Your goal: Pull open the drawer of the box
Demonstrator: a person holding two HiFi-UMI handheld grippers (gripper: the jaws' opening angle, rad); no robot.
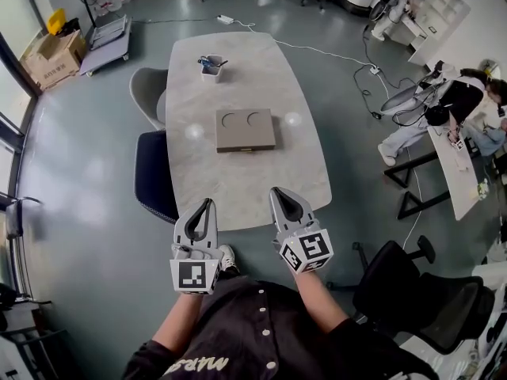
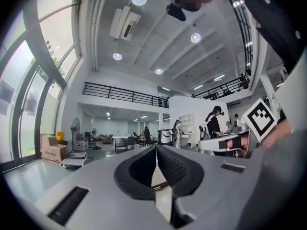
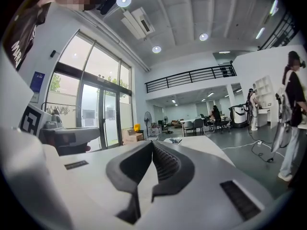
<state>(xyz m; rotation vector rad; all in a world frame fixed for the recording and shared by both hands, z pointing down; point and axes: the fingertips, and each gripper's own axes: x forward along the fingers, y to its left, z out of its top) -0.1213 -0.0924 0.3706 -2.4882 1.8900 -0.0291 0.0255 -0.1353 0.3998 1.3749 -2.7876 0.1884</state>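
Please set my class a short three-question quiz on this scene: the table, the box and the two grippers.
1. True or false: the left gripper is touching the box.
2. The right gripper has its jaws: A) wide apart; B) together with nothing between them; C) clamped on the box.
3. Which stands farther from the person on the table, the box or the white container?

Key: 1 false, it is short of the box, near the table's near edge. 2 B. 3 the white container.
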